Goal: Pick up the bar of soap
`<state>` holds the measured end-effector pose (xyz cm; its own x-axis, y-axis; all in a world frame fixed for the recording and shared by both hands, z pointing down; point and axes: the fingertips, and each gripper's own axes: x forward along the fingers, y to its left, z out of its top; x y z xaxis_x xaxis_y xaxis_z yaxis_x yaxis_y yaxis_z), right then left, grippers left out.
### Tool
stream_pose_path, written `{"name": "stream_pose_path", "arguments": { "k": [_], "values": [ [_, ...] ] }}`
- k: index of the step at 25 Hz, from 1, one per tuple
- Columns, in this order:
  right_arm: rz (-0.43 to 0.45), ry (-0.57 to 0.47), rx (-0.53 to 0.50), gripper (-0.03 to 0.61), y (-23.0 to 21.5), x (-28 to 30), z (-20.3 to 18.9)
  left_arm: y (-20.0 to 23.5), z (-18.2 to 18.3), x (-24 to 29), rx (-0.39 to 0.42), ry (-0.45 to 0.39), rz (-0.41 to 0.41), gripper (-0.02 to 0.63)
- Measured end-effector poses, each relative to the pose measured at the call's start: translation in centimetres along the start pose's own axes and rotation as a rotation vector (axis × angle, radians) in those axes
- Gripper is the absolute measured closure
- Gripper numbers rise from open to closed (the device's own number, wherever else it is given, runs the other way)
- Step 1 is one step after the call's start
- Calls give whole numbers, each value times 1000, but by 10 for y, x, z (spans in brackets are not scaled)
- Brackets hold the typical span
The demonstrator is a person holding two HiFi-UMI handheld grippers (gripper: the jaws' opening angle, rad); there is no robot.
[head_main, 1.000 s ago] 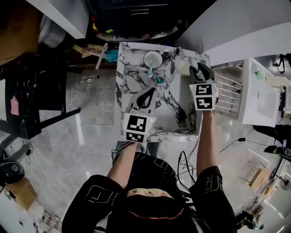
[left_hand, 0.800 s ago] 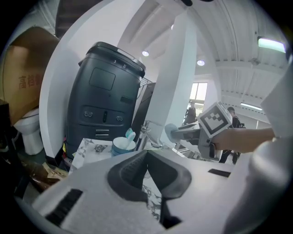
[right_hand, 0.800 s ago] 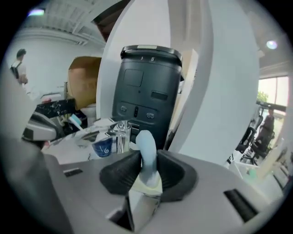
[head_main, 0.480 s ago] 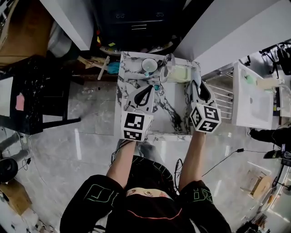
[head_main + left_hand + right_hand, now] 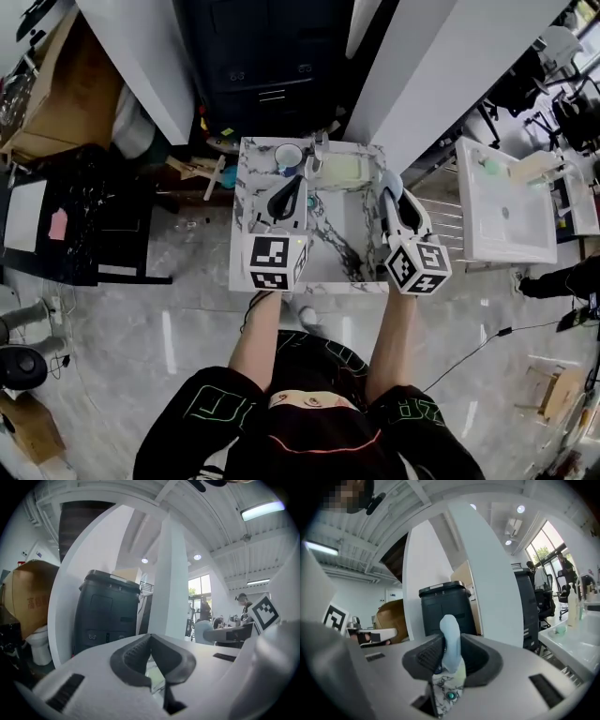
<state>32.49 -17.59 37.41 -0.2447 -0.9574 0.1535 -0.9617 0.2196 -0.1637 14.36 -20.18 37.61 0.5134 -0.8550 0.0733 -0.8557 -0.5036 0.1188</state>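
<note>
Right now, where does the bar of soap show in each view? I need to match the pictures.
Head view: the bar of soap is upper right of centre, at the tip of the right gripper, above the marble table.
Left gripper view: probably the pale blue lump right of centre.
Right gripper view: centre, standing upright, clamped between the jaws.
Shared landmark: the dark cabinet.
</note>
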Motion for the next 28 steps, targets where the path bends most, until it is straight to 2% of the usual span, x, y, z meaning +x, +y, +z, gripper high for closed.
{"name": "stream_pose_path", "arguments": {
  "k": [6,14,28],
  "values": [
    [72,-77,-26,466,9,-20,30,-7,32,-8,48,-51,26,609],
    [104,-120,-42,468,1,-31,46,-9,40,-14,85,-65,76,609],
    [134,-124,-54,469,1,-30,48,-18,42,-16,95,-66,89,609]
  ]
}}
